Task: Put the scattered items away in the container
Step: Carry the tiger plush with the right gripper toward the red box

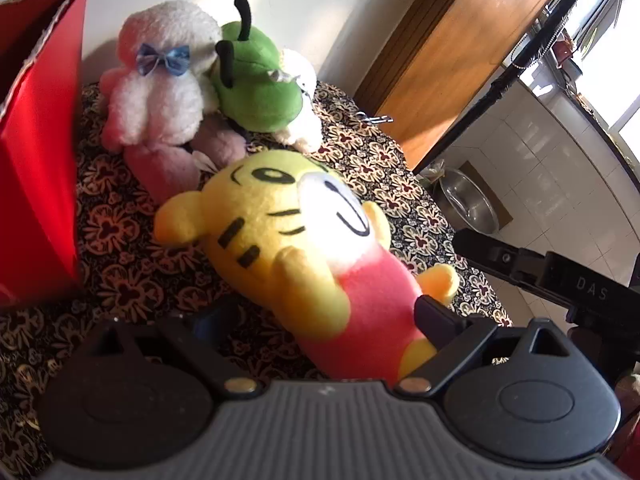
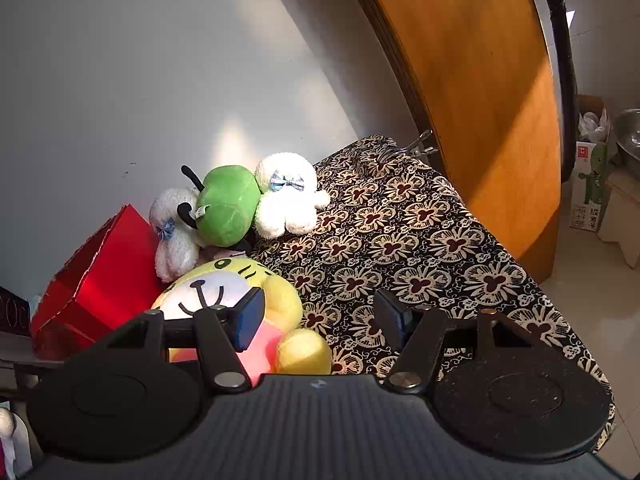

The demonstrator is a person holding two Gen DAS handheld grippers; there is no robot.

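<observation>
Tiger plush [image 1: 304, 248] lies between the left gripper's [image 1: 320, 320] spread, unclamped jaws; right gripper [image 2: 320, 316] open, empty, beside red box [image 2: 96, 280].

The left gripper [image 1: 320, 316] stands wide open around the lower body of a yellow tiger [image 1: 296, 240] in a pink shirt, which lies on its back on the patterned cloth [image 1: 120, 248]. One fingertip [image 1: 436, 316] lies against the tiger's side. Beyond its head sit a white lamb [image 1: 160, 80] with a blue bow [image 1: 163, 60] and a green plush [image 1: 256, 88]. A red box [image 1: 36, 160] stands at the left. The right gripper [image 1: 560, 280] shows at the right edge.
</observation>
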